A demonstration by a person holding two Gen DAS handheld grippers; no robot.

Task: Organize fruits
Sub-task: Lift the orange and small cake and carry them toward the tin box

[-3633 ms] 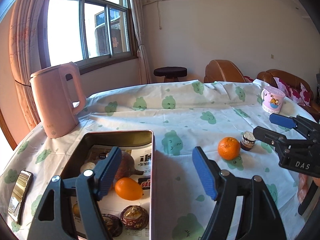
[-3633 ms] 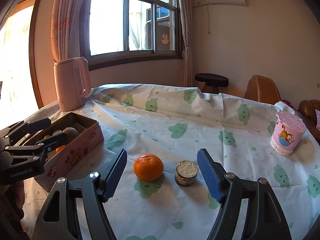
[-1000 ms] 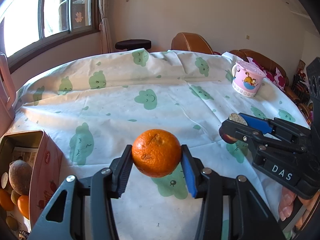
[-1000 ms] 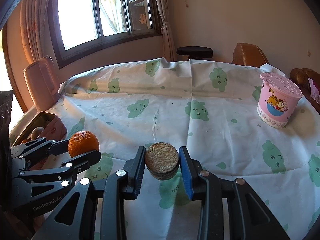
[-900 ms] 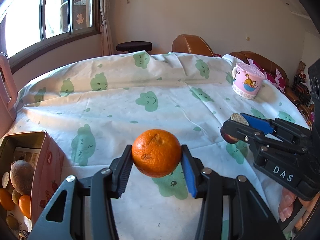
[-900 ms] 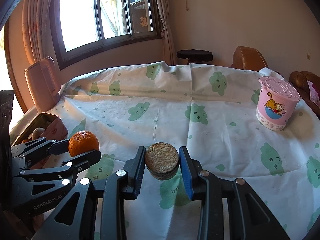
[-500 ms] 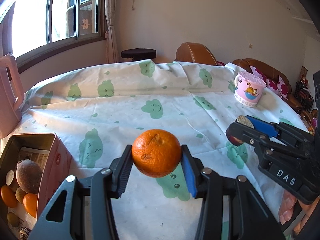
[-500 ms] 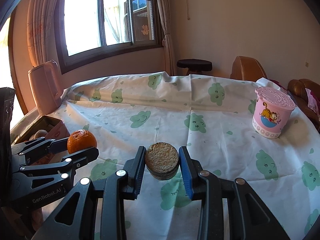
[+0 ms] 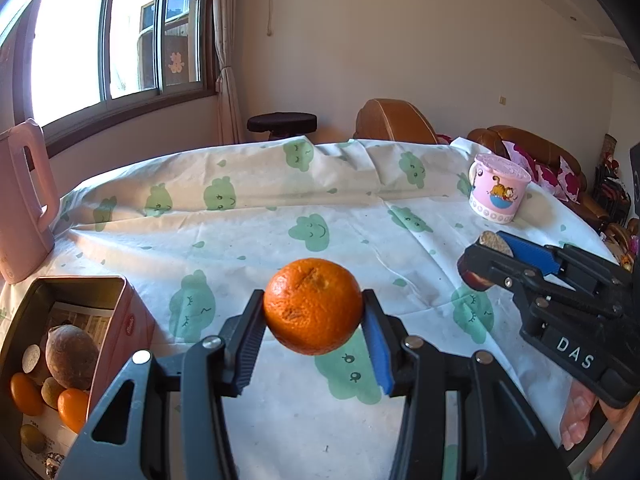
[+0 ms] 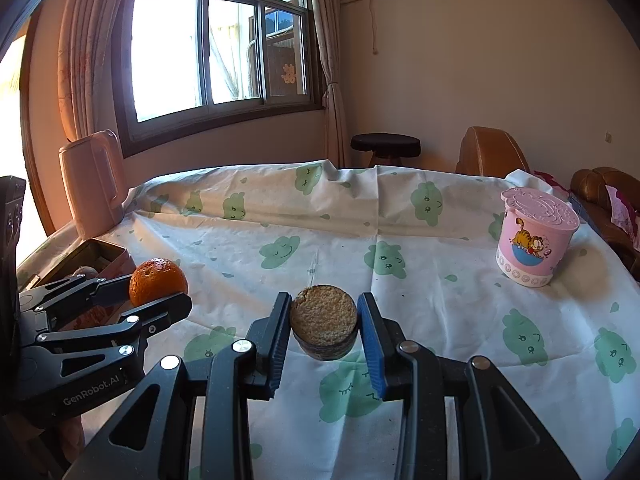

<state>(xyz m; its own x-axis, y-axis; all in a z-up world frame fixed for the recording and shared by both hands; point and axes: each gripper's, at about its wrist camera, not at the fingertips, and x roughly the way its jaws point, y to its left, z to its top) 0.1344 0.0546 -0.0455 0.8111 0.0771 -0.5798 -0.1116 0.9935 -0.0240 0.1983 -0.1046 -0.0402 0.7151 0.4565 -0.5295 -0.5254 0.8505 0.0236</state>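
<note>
My left gripper [image 9: 314, 334] is shut on a mandarin orange [image 9: 313, 306] and holds it above the tablecloth. The same orange [image 10: 158, 281] shows at the left of the right wrist view, between the left fingers. My right gripper [image 10: 324, 338] is shut on a small round dark fruit with a flat tan cut face [image 10: 323, 322], also lifted off the table; that fruit [image 9: 486, 258] appears at the right in the left wrist view. An open tin box [image 9: 120, 312] at the lower left holds several fruits, among them small oranges and a large brown one [image 9: 70, 356].
A pink kettle [image 10: 94, 188] stands at the table's far left, behind the tin box [image 10: 108, 254]. A pink cartoon cup with lid [image 10: 534, 236] sits at the right. The round table wears a white cloth with green prints [image 9: 312, 232]. Sofa, chair and stool stand beyond it.
Both views have tilted upward a little, showing more wall and window. The orange and the cut fruit stay gripped, and the tin box has slid slightly further into the left wrist view.
</note>
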